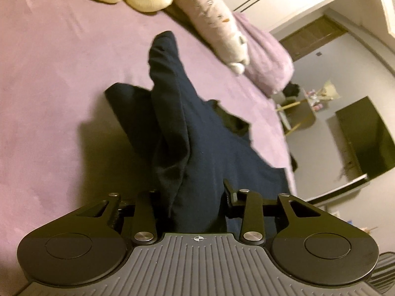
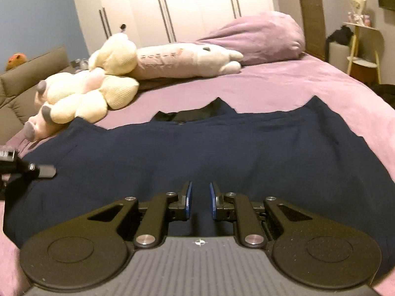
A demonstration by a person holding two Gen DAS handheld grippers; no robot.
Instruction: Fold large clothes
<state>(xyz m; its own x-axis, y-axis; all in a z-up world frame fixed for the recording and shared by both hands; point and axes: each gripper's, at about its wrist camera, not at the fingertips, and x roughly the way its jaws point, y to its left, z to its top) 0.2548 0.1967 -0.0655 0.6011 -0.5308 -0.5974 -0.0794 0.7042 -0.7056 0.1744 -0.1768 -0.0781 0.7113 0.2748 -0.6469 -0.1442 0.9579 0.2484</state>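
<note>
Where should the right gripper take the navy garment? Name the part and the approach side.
Probably its right-hand edge, where the navy garment ends on the purple bedsheet. Bring the open right gripper in low from the right, one finger under the edge: the cloth lies flat there, so its middle offers no fold to pinch.

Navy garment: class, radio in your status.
Left tongs gripping raised navy garment. Right tongs open, empty, above it. Plush toys crowd the far edge.
</note>
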